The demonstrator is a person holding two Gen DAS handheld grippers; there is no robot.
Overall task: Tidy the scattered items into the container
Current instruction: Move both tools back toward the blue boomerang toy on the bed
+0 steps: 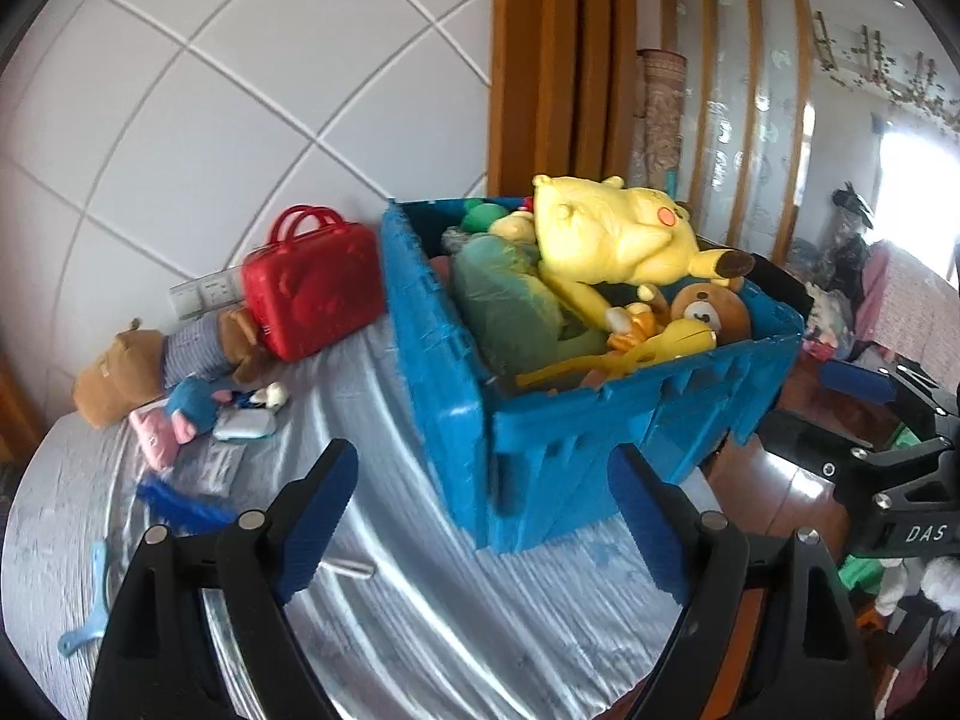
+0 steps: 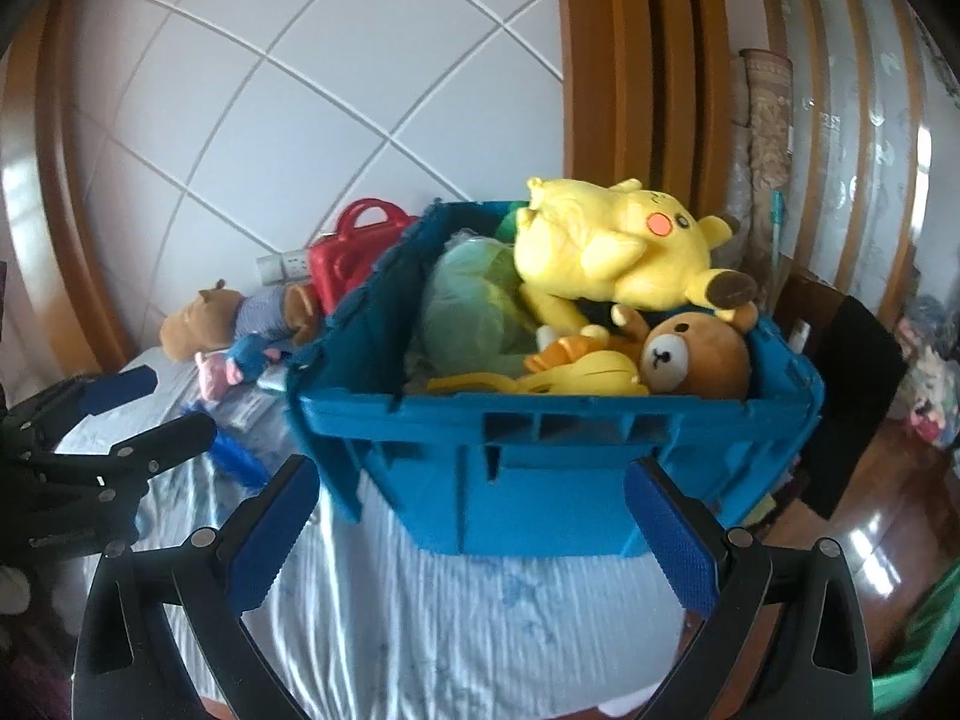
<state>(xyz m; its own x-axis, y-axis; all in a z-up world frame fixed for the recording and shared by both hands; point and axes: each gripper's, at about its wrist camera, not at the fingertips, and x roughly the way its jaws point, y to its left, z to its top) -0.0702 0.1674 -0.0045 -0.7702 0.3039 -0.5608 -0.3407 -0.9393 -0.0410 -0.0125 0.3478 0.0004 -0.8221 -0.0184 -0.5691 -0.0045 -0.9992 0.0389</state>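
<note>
Currently, a blue plastic crate [image 2: 558, 468] is sitting on a bed covered with a pale blue sheet [image 2: 444, 618], near its edge, and is standing heaped above the rim with soft toys. Topmost, a yellow plush [image 2: 618, 246] with a red cheek spot is lying on its side across the pile; below it a brown teddy bear [image 2: 690, 360] is facing outward at the near right corner, a pale green bundle [image 2: 474, 306] is filling the left half, and small yellow and orange pieces [image 2: 576, 369] are resting along the near wall. Items lying outside the crate, on the sheet to its left: a red toy suitcase [image 1: 312, 294] leaning by the white tiled wall [image 1: 240, 90], just beside the crate's side; a brown plush in a striped shirt [image 1: 156, 360] lying flat; a blue and pink plush [image 1: 186, 414] touching it; a small pale blue case [image 1: 243, 423]; a dark blue brush-like piece [image 1: 180, 504]; and a light blue handled piece [image 1: 90, 612] near the bed's edge. The left tool [image 1: 480, 516] is hovering with its blue pads spread wide and nothing between them, pointing at the crate's near corner. The right tool [image 2: 474, 534] is likewise hanging spread and empty before the crate's front wall, apart from it. Each tool is showing at the margin of the other's view.
</note>
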